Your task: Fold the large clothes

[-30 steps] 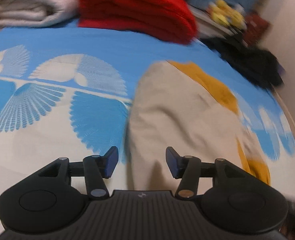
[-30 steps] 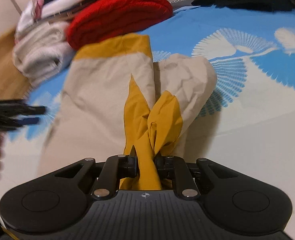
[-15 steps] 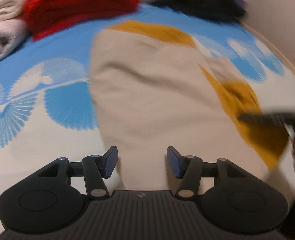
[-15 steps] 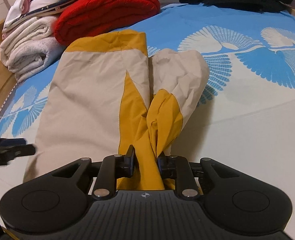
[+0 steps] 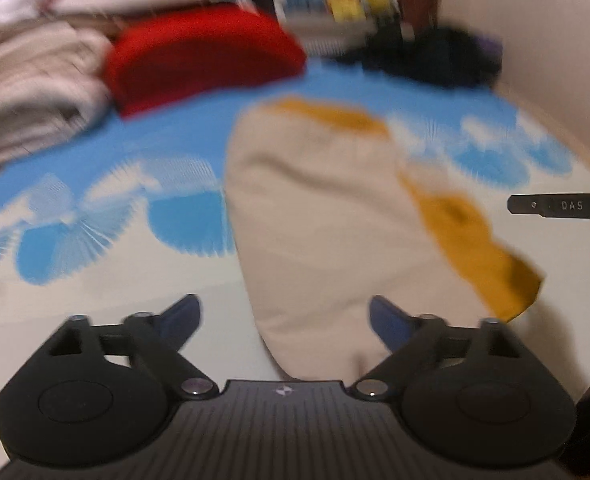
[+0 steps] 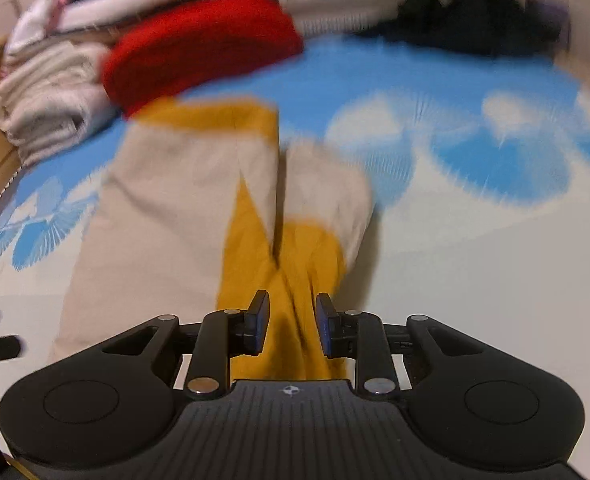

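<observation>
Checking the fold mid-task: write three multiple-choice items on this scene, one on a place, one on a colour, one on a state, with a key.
1. Where is the red folded pile?
A. beyond the beige garment, beside the pale pile
B. between the right gripper's pads
C. on the floor

2. What colour trims the beige garment?
A. green
B. mustard yellow
C. pink

3. How is the left gripper?
A. shut on the garment
B. open
C. shut on nothing

Key: 1 A, it lies at the bed's far end; 2 B, a yellow band edges it; 3 B, its pads stand wide apart.

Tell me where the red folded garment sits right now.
Upper left in both wrist views, the red folded garment lies beside the cream towels.
</observation>
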Tool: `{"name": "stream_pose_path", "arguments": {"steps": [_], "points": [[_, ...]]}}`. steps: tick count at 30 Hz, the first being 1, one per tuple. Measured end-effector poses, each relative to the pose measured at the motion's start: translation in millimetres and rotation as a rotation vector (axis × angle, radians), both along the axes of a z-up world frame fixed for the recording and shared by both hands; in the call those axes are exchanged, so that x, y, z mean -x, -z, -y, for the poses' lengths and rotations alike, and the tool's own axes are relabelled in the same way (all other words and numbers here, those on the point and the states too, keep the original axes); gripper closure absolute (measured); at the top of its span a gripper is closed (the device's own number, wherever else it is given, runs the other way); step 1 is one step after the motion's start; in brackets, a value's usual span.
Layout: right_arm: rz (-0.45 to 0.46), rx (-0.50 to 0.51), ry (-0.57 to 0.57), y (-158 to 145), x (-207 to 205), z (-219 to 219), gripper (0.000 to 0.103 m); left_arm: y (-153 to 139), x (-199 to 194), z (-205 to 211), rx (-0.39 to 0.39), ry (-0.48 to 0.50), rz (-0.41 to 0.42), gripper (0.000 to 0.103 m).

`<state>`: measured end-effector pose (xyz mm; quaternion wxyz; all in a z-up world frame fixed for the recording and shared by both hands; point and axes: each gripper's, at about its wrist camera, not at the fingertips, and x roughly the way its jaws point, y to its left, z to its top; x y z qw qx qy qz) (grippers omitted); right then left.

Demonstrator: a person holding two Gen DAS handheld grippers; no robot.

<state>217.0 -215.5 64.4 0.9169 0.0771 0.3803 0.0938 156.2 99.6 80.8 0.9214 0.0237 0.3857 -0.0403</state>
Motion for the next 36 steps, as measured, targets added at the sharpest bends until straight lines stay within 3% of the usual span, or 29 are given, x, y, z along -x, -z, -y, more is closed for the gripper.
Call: {"name": "stream_pose_path", "arguments": {"steps": [3,4,6,9,13,16,21,26,36], "points": [[0.148,0.017,0.066,-39.8,52.7,-1.1,0.045,-19.6,52.9,8.7,0.018,-0.057,0.109,0.007],[0.18,0.019,0.08,-48.5,71.5,-2.3,0.041,-23.0,69.2,13.0,0.015,-0.071,0.137,0.007],[0.23,0.015,0.099,-63.0,112.8,-5.7,0.04,-25.6,105.9,25.0,-0.015,-0.103,0.189,0.007],[0.25,0.042,0.127,-66.8,160.3,-9.7,0.036,-25.9,138.1,43.0,-0.035,-0.173,0.182,0.007],[0.172,0.048,0.147,-42.7,203.7,-13.8,0.036,-16.0,165.0,56.7,0.02,-0.197,0.145,0.007],[0.105,0.05,0.154,-28.0,208.0,-16.8,0.036,-3.3,160.5,62.4,-0.003,-0.184,0.102,0.007],[0.146,0.128,0.134,-19.6,205.1,-24.9,0.036,5.9,146.7,63.5,0.011,-0.202,0.133,0.007],[0.121,0.092,0.138,-14.3,200.7,-20.9,0.036,9.0,140.6,63.1,0.051,-0.215,0.136,0.007],[0.144,0.074,0.126,-9.2,190.8,-24.3,0.036,14.8,136.4,64.7,0.037,-0.202,0.129,0.007]]}}
